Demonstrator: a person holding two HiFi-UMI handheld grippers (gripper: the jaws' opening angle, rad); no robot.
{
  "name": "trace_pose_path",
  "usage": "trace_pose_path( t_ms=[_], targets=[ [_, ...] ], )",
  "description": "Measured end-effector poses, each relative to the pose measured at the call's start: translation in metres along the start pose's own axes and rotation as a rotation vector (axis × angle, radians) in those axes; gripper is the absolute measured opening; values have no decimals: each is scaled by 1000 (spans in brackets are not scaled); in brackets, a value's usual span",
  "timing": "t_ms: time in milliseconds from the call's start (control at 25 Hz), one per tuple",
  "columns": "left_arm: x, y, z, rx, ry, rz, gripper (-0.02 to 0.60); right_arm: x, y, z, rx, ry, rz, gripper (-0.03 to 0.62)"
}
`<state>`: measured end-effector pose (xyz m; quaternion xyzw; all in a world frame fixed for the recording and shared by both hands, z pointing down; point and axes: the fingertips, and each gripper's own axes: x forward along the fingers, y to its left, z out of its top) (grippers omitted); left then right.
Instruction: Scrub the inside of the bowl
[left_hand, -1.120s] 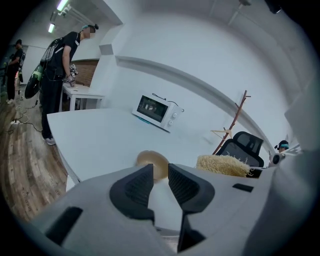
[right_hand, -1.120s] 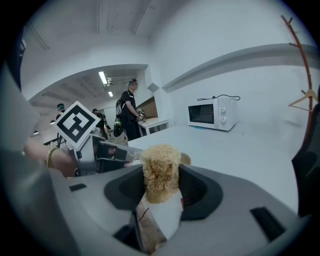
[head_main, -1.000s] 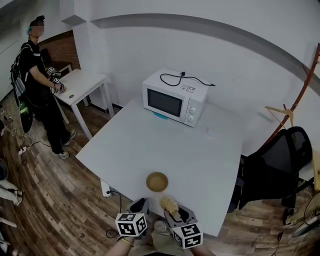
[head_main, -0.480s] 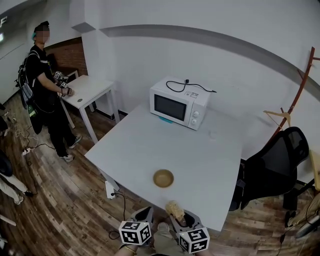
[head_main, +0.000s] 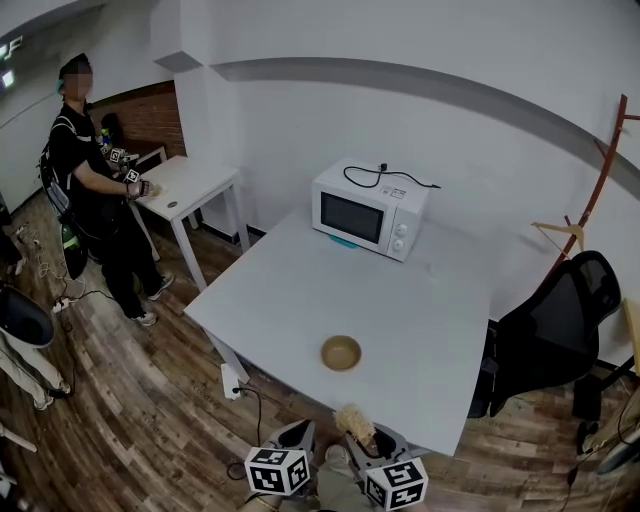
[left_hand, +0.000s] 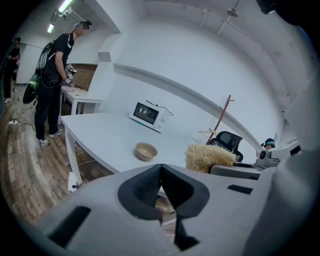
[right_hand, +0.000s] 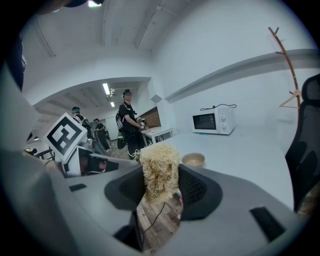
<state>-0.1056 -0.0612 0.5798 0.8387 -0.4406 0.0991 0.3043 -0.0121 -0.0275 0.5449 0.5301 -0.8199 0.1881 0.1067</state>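
The tan bowl (head_main: 341, 352) sits upright on the white table (head_main: 300, 290), lower middle of the head view, close to the near edge. Just below it, off the table's edge, the right gripper (head_main: 364, 438) is clamped on a straw-colored scrubber (head_main: 353, 420) that pokes up between its jaws. The left gripper (head_main: 297, 433) is right beside it at the bottom, jaws pinched together on nothing. The microwave (head_main: 370, 210) is at the far end, and a person (head_main: 95, 190) stands upper left.
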Motion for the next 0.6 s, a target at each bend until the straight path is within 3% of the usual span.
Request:
trace_pose_path(
  t_ms=[600],
  targets=[
    [-27, 2, -4, 1, -9, -13, 18, -5, 24, -2, -11, -16, 7, 183]
  ],
)
